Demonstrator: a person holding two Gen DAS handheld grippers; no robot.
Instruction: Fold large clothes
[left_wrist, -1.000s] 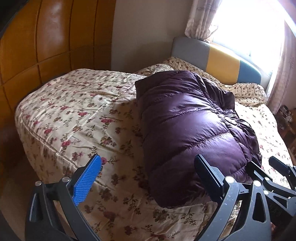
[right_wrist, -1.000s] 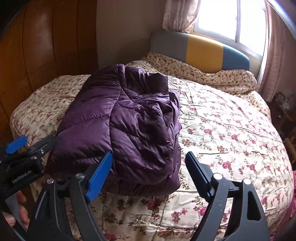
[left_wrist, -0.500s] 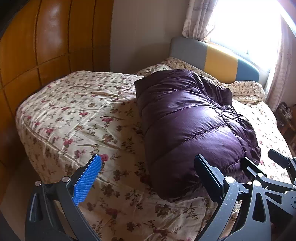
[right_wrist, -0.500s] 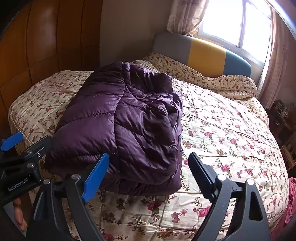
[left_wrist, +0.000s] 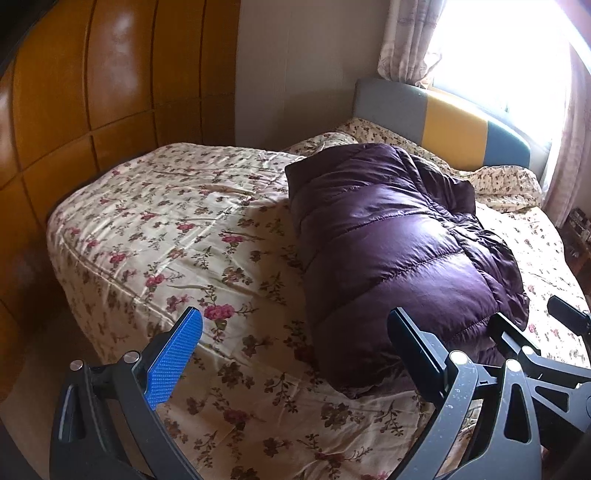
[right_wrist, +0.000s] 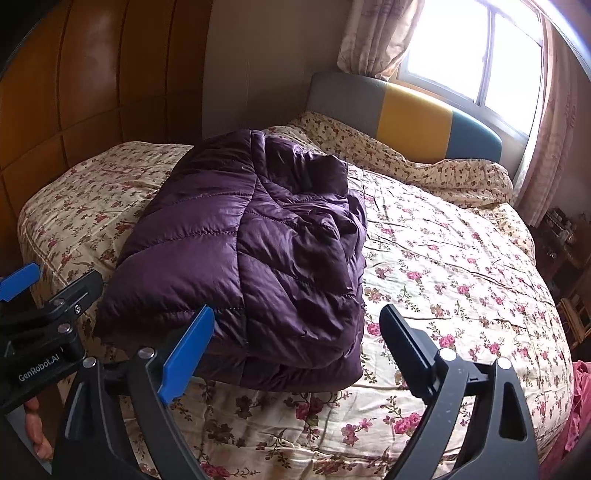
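Left wrist view: left gripper fingers wide apart, empty, above the bed edge. Folded purple jacket lies on the bed, toward its headboard.

Right wrist view: right gripper jaws opening, fingers wide, nothing between them, just short of the jacket's near edge. Bed bare beside the jacket.

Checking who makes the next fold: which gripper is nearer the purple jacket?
Right, though only slightly. The right gripper faces the near end of the purple jacket, jaws opening and empty. The left gripper sits off its left side, over the bedspread.
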